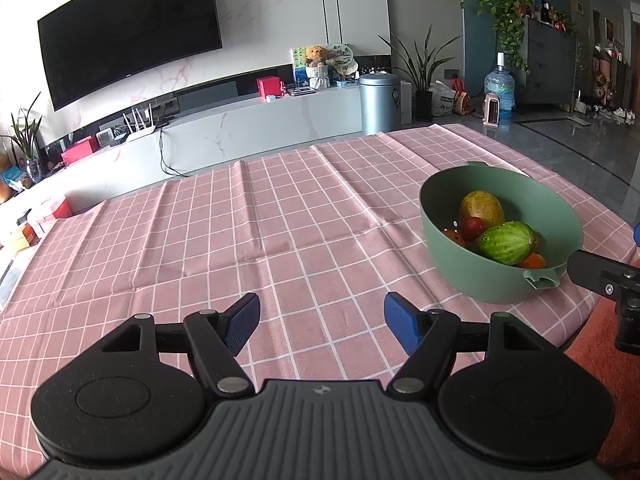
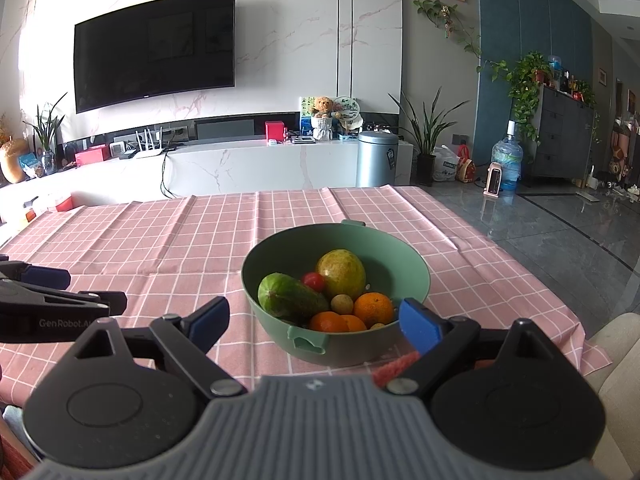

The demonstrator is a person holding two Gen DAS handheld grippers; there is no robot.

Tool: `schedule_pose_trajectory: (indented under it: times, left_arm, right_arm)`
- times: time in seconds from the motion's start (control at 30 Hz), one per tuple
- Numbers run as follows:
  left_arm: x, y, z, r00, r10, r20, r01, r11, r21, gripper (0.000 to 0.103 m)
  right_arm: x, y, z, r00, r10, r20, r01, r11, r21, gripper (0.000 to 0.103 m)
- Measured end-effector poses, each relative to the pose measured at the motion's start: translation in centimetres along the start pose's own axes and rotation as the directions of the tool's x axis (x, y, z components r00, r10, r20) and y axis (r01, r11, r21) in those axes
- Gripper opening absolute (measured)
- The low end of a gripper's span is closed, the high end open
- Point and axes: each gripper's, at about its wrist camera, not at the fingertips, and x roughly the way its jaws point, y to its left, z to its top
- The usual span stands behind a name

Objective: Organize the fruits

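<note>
A green bowl stands on the pink checked tablecloth. It holds a green cucumber, a yellow-green mango, a small red tomato, oranges and small pale round fruits. My right gripper is open and empty, just in front of the bowl's near rim. My left gripper is open and empty over bare cloth, to the left of the bowl. The bowl's cucumber and mango show in the left wrist view too.
The table's right edge drops to a grey tiled floor. A white TV cabinet and a metal bin stand beyond the far edge. The left gripper's body shows at the left of the right wrist view.
</note>
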Motion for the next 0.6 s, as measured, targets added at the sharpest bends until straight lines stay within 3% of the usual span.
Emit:
schedule_pose_trajectory:
  times: [0.6]
  left_arm:
    - [-0.51,-0.12,-0.06,0.999,-0.011,0.038,0.01,1.0,0.026,0.084]
  right_arm:
    - [0.07,-0.06,-0.09,1.0,-0.002,-0.004,0.002,1.0,0.003,0.089]
